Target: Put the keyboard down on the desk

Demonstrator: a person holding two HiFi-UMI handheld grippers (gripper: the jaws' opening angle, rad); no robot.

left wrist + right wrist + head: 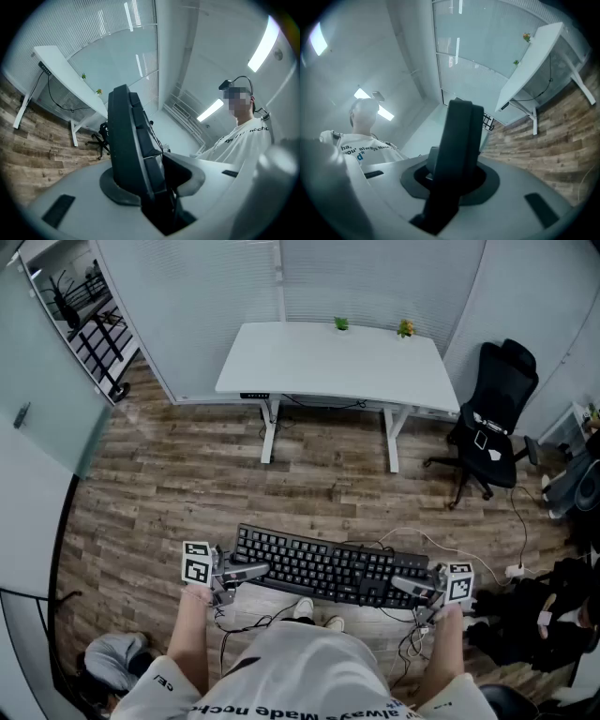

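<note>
Keyboard: the black rectangular plastic keyboard (328, 570) is held in the air over the wood-plank floor, near the person and well apart from the white rectangular desk (309, 367) on the far side.
Left gripper (246, 572): clamped on the keyboard's left end.
Right gripper (410, 585): clamped on its right end.
Step, as I judge it: carrying it to the desk. Hold both ends level with an even grip, then lower it flat onto bare desktop, short of the pots.
Containers: two tiny pots at the desk's far edge, one holding a green plant (341, 324) and the other a yellowish plant (405, 329) — too small to tell more.
</note>
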